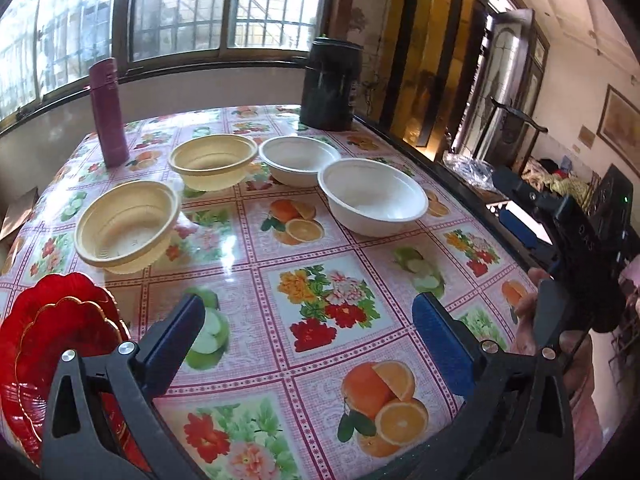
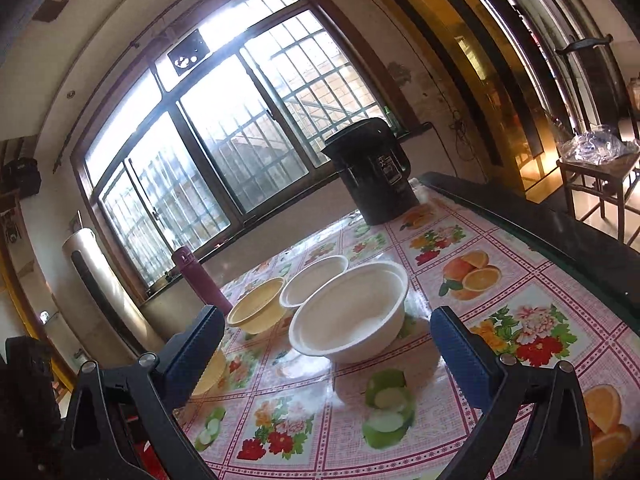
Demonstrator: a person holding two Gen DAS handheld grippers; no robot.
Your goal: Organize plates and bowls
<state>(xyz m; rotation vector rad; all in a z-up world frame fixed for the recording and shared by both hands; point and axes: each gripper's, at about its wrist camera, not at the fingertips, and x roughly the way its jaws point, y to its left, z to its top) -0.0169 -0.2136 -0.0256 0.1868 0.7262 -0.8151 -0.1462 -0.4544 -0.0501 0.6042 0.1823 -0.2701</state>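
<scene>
both empty, jaws wide apart: left gripper over bare bench, right gripper lined up on the nearest white bowl. red plates stacked at the bench's near left edge beside the left gripper. further out: two yellow bowls, second white bowl just behind the first. looks like the approach step, nothing picked yet. next probably: right pinches the white bowl's rim, lifts, nests it in the other white one. purple flask and black kettle at the far edge, clear of it.

Bright window backlight (blown out), glare on tablecloth, fisheye-warped edges.
</scene>
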